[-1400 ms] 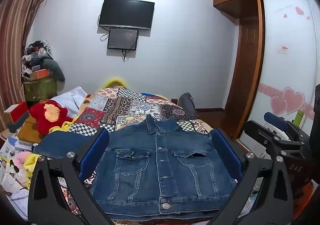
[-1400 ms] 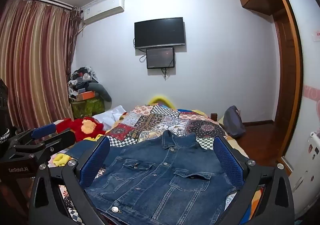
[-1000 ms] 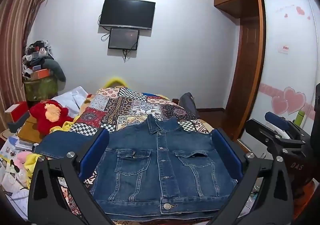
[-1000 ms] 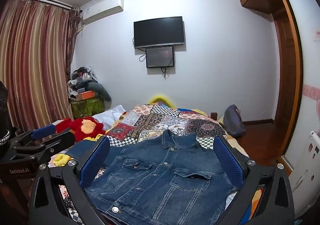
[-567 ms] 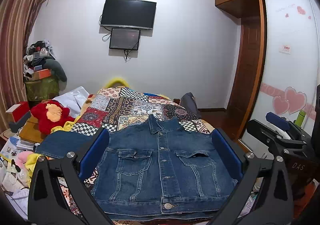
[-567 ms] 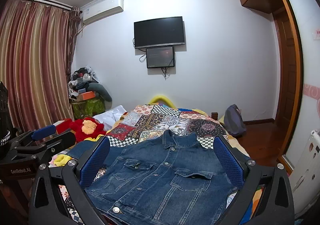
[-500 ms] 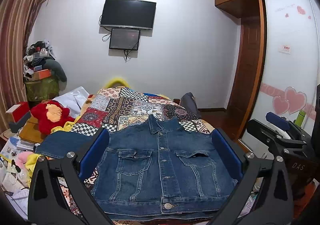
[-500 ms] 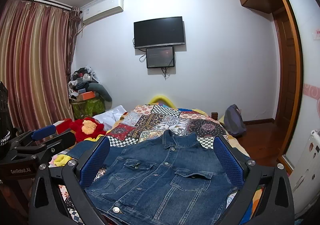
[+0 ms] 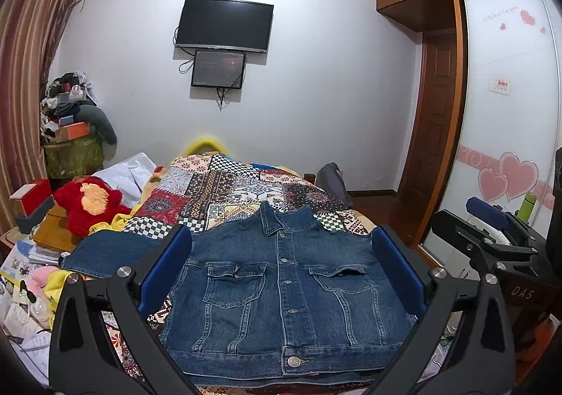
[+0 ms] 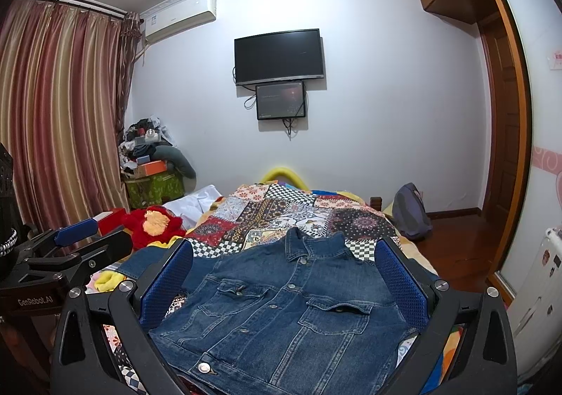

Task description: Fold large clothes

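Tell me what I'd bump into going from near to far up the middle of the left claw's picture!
Blue denim jacket's silver hem button → the jacket's folded collar → colourful patchwork quilt → yellow curved headboard → small dark screen on the wall → big black television.

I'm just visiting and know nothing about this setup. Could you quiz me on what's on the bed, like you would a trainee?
1. True or false: the denim jacket lies front up, buttoned, on the patchwork quilt.
2. Which sleeve is spread out: A the one toward the red plush toy, B the other?
3. Is the left tool or right tool gripping anything?

Key: 1 true. 2 A. 3 No, both are open and empty.
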`<action>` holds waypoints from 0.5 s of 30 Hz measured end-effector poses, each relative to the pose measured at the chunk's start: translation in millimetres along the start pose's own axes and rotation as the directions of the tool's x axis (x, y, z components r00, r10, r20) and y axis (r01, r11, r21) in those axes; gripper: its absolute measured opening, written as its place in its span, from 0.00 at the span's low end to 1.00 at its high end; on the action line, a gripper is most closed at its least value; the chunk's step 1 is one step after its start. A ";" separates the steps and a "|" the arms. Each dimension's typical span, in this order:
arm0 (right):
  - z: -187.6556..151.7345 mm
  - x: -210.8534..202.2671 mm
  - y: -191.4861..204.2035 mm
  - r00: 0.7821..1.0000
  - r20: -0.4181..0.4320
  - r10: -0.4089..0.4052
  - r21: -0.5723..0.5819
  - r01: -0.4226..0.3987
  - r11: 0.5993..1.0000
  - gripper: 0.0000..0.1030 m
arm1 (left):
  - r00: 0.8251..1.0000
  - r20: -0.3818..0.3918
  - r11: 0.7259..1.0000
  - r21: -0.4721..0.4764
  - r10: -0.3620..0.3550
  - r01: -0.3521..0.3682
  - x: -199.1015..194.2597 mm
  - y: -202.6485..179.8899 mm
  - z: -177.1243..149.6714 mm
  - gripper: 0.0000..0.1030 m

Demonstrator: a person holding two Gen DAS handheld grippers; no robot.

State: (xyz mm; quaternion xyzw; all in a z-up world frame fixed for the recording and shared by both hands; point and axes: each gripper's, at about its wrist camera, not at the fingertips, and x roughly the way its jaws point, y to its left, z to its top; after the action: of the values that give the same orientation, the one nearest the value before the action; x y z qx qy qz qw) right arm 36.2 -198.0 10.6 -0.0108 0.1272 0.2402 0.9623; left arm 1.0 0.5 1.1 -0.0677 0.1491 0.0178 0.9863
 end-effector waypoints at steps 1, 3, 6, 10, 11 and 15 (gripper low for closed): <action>-0.5 0.0 -0.2 1.000 0.000 -0.001 0.001 0.001 1.000 1.00 | 1.000 0.000 1.000 0.000 0.000 0.000 -0.3 0.2 0.5 1.00; 0.2 0.0 -0.2 1.000 0.000 -0.001 0.001 0.001 1.000 1.00 | 1.000 -0.001 1.000 0.000 -0.001 0.001 -0.6 -0.3 0.4 1.00; -1.9 1.4 -0.9 1.000 0.000 -0.001 0.003 0.001 1.000 1.00 | 1.000 -0.001 1.000 -0.001 0.000 0.000 -1.0 -0.6 0.8 1.00; -2.0 1.1 -1.0 1.000 0.000 -0.001 0.002 0.001 1.000 1.00 | 1.000 -0.002 1.000 -0.002 0.001 -0.001 -2.1 -0.6 2.0 1.00; -1.9 1.2 -1.0 1.000 0.000 -0.002 0.002 0.002 1.000 1.00 | 1.000 -0.002 1.000 -0.001 0.000 0.000 -1.7 -0.4 1.5 1.00; -1.7 1.4 -1.6 1.000 -0.001 0.000 0.003 0.000 1.000 1.00 | 1.000 -0.002 1.000 -0.001 0.000 0.000 -1.8 -0.3 2.0 1.00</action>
State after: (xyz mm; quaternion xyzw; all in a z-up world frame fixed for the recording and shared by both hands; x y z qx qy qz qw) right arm 37.8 -198.9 8.5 -0.0093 0.1279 0.2398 0.9623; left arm -0.1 0.5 3.6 -0.0683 0.1502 0.0178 0.9861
